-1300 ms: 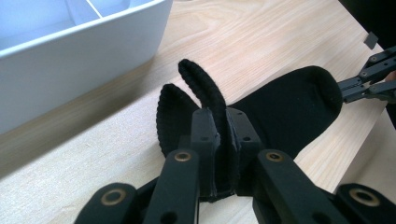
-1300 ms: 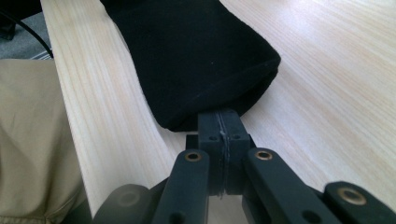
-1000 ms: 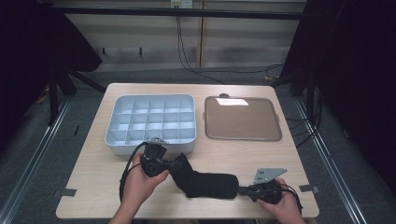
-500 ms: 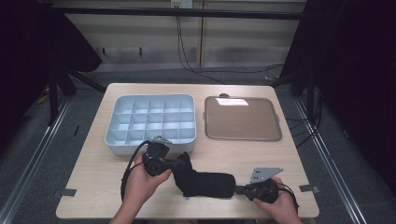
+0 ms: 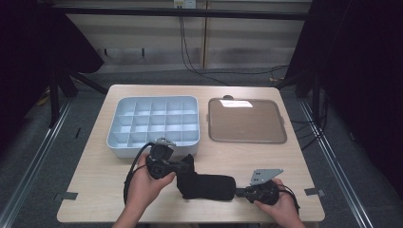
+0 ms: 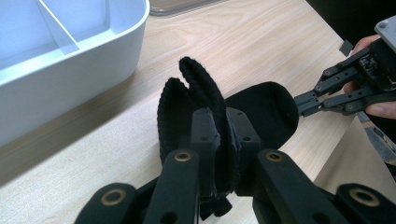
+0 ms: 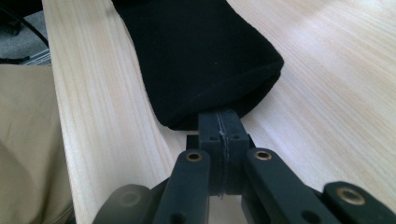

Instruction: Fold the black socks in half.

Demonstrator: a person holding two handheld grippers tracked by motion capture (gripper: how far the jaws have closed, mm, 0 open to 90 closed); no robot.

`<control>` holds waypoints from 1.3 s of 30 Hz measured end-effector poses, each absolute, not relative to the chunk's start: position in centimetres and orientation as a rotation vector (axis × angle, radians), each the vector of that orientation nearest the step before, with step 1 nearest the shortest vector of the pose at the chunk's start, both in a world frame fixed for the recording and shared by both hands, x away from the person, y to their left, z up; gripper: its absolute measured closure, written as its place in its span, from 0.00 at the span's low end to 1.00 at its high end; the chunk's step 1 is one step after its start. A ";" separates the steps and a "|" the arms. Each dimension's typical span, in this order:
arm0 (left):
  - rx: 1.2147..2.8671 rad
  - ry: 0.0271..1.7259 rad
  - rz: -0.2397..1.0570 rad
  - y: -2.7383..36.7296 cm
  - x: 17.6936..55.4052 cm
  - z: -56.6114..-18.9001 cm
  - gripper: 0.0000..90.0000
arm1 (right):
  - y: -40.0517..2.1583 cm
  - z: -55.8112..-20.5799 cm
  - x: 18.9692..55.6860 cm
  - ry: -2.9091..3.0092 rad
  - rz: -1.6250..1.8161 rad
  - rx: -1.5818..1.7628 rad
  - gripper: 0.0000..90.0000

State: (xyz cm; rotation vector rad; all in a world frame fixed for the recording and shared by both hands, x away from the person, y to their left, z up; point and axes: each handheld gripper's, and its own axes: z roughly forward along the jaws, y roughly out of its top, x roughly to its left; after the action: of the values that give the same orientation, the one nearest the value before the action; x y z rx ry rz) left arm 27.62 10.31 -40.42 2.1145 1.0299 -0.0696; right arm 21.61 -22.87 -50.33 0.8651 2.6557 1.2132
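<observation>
A black sock (image 5: 205,185) lies stretched along the lower centre of the high view, near the front edge of the wooden table (image 5: 247,152), gripped at both ends. At its left, the left gripper (image 5: 186,167) has its jaws clamped tight on the bunched, ribbed cuff, seen doubled over between the jaws in the left gripper view (image 6: 196,107). At lower right, the right gripper (image 5: 240,192) is fully closed, pinching the rounded toe edge (image 7: 219,109). Compared with a second ago, the sock has shifted very little; it looks slightly more drawn out between the two hands, and both grips are unchanged. That suggests the sock is being pulled flat and straight, probably ahead of folding or rolling it. Above it, in the centre of the frame, sits a white divided tray (image 5: 123,142), its compartments bare, with a brown lid (image 5: 247,121) beside it to the right.
</observation>
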 end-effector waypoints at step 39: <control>2.155 1.001 -0.107 7.5 27.6 -40.7 0.92 | -20.6 -50.1 22.6 2.679 1.246 0.812 1.00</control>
State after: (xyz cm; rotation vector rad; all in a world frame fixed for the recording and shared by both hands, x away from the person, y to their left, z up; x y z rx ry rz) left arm 27.57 7.50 -40.70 2.1545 1.0010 -0.1072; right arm 22.60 -20.57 -50.11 0.8125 2.6789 1.2458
